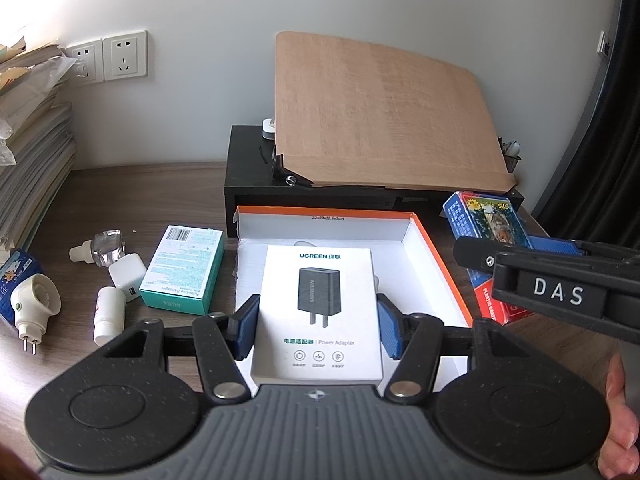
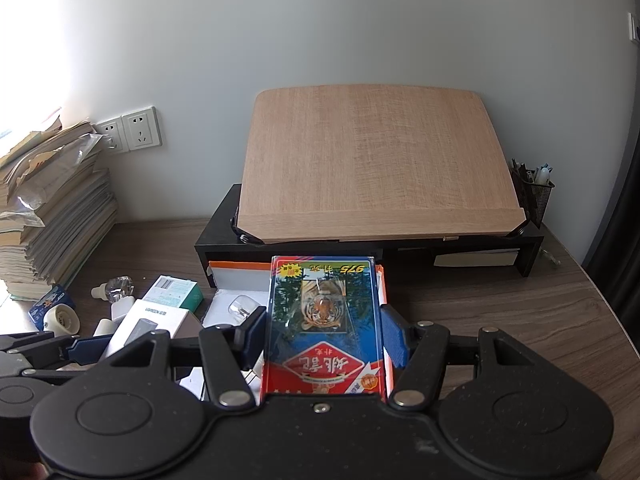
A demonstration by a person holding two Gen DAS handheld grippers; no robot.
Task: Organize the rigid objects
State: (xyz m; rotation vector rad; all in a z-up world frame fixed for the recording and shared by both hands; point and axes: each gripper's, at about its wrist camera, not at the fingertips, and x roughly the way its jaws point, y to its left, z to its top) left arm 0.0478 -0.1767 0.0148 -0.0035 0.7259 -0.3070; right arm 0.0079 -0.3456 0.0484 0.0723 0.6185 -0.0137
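Card box (image 2: 326,324) lengthwise along right tool (image 2: 322,334), upside-down.

The charger box (image 1: 318,312) is white with a dark adapter printed on it. The card pack (image 2: 325,324) is blue and red with a tiger picture. The tray (image 1: 436,256) is white, edged orange.

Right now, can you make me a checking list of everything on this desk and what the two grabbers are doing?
Surface: dark wood-grain desk, crowded on the left.
Job's things: white UGREEN adapter box over the open orange-edged white cardboard box; blue-and-red tiger card pack.
Clutter: teal bandage box, white plug-in device, small white charger cube, clear bottle.
Grippers: left gripper shut on the adapter box; right gripper shut on the card pack.
Cables: nothing seen.
Surroundings: paper stack, wall sockets, tilted wooden board on black riser, mesh pen holder.
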